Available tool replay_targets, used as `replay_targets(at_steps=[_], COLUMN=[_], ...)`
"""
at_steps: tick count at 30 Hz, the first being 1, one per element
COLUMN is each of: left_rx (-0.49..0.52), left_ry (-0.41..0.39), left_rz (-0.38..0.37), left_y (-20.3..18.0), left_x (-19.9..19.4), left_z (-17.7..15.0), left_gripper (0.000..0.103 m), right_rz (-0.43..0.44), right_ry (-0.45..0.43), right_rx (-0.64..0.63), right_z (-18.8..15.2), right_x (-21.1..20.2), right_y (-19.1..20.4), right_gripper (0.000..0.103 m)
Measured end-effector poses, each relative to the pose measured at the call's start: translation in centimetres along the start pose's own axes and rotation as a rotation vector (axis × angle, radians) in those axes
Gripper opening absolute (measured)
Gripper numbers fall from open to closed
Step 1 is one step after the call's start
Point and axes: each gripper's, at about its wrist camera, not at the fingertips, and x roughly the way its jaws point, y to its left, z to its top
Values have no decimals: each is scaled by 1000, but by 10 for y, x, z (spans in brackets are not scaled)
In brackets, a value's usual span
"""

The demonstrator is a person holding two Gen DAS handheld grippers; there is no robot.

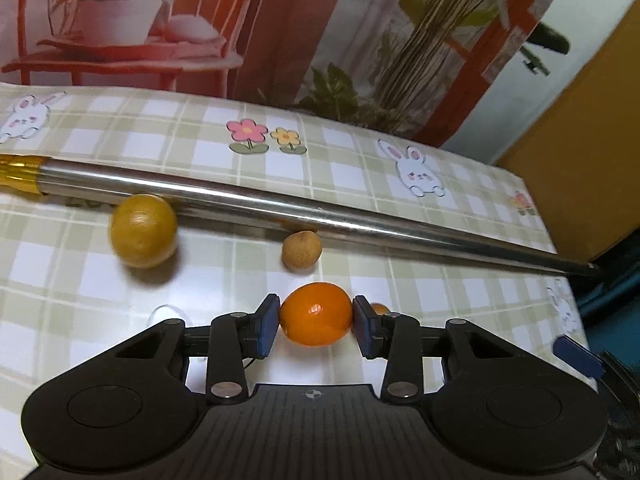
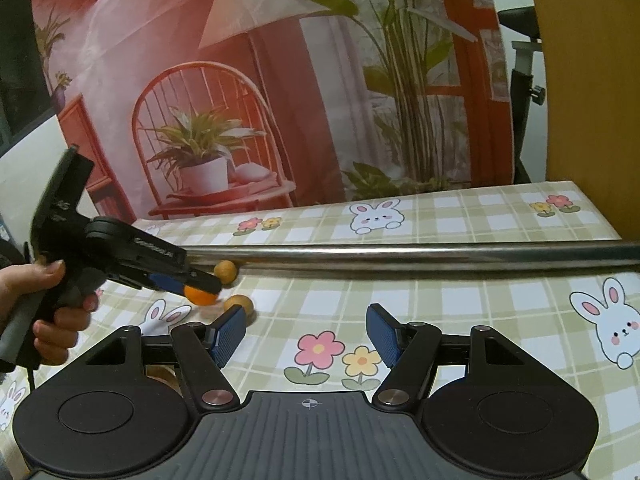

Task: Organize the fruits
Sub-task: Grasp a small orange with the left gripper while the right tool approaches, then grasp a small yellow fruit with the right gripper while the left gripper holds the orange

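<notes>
While the scene is being read from the pads outward, these lines apply.

Left pads: the two blue pads [image 1: 267,326] of the left gripper [image 1: 316,322] are being pressed against opposite sides of the orange fruit [image 1: 316,314], which is being gripped between them.

Orange fruit: it is being held just above or on the tablecloth [image 1: 440,292]; which of the two cannot be told. In the right wrist view it [image 2: 202,297] is being seen at the tip of that gripper [image 2: 200,286].

Right fingers: the blue pads [image 2: 228,334] of the right gripper [image 2: 306,334] are being kept apart, with nothing between them but the flower print on the cloth.

Hand: the left gripper's handle is being clasped by a hand [image 2: 44,312] at the left edge of the right wrist view.

Nearby fruit: a small tan round fruit [image 1: 301,250] is lying just beyond the orange one, close beside the metal pipe [image 1: 300,210]. A larger yellow-brown ball-shaped fruit [image 1: 143,230] is being shown blurred to the left, against the pipe.

Pipe: it is lying across the table, its gold-coloured end [image 1: 20,174] at the left.

Backdrop: a printed scene of chairs and potted plants [image 2: 280,80] is hanging behind the table.
</notes>
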Motion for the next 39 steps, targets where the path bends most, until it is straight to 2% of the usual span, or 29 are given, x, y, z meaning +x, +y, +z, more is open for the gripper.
replay_targets(at_steps=[4,9,12,17,23,28,31,34,36,38,39], left_rx=[-19,-58,-79,-84,-63,-91,-89,-172,-249,-283,-284], left_ry=[-45,-91,-103,-173,-267,-303,-285,-277,-269,-269,-272], left_rz=[-27,2,41,142,211,187,155,145,114,93,81], left_y=[18,57,83,119,138,147,156,184,209,223,226], left_x=[-39,-93,-121,-160,-183,-182,-171,-166,-172,-182,-187], left_z=[-14,-36,-46,-57,-67,-71,-74,-79,-90,-105,-112], left_gripper=[41,41,41,42,40,40,41,41,41,43,50], right_rz=[20,75,104,168,193,201,198,144,113,83,86], right_ry=[0,-2,13,45,76,89,140,241,281,288,283], right_rx=[2,-24,-75,-133,-195,-290,-285,-274,-273,-259,-241], right_z=[5,17,24,39,55,63,67,64,60,59,59], right_x=[-4,-5,0,10,40,81,115,158,176,186,188], right_y=[9,35,60,108,167,211,224,235,239,242,242], right_gripper=[63,63,63,63,63,63,63,57,57,57,58])
